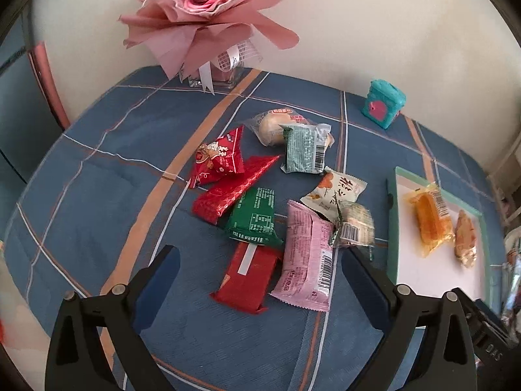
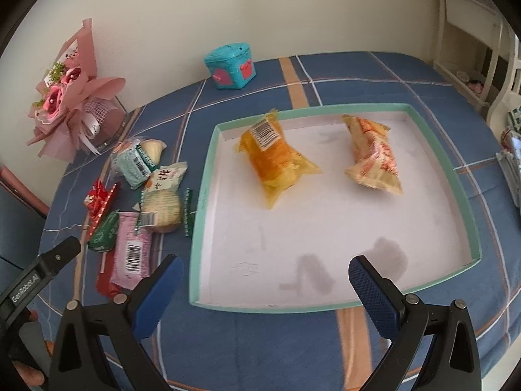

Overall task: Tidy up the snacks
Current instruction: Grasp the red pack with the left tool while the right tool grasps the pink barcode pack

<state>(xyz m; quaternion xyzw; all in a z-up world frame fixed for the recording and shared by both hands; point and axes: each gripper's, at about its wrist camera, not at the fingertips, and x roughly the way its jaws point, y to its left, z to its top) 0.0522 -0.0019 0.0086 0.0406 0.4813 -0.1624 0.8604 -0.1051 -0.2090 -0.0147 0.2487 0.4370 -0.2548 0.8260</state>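
At the far left of the blue plaid table (image 1: 97, 163) a pink paper bouquet (image 1: 208, 9) stands against the wall. Next comes the loose heap of snack packets: a red triangular packet (image 1: 218, 161), a green packet (image 1: 255, 216), a flat red packet (image 1: 249, 277) and a pink packet (image 1: 307, 255) lying side by side nearest the camera. The left tool (image 1: 260, 280) hangs over that pile with its blue pads spread wide, nothing between them. A teal box (image 1: 384, 102) sits near the wall. Right of the heap lies the shallow teal-rimmed tray (image 2: 203, 202), holding an orange packet (image 2: 276, 159) and a pale orange-printed packet (image 2: 373, 156), apart from each other. The right tool (image 2: 265, 288) hovers at the tray's near edge, its pads wide apart and empty.
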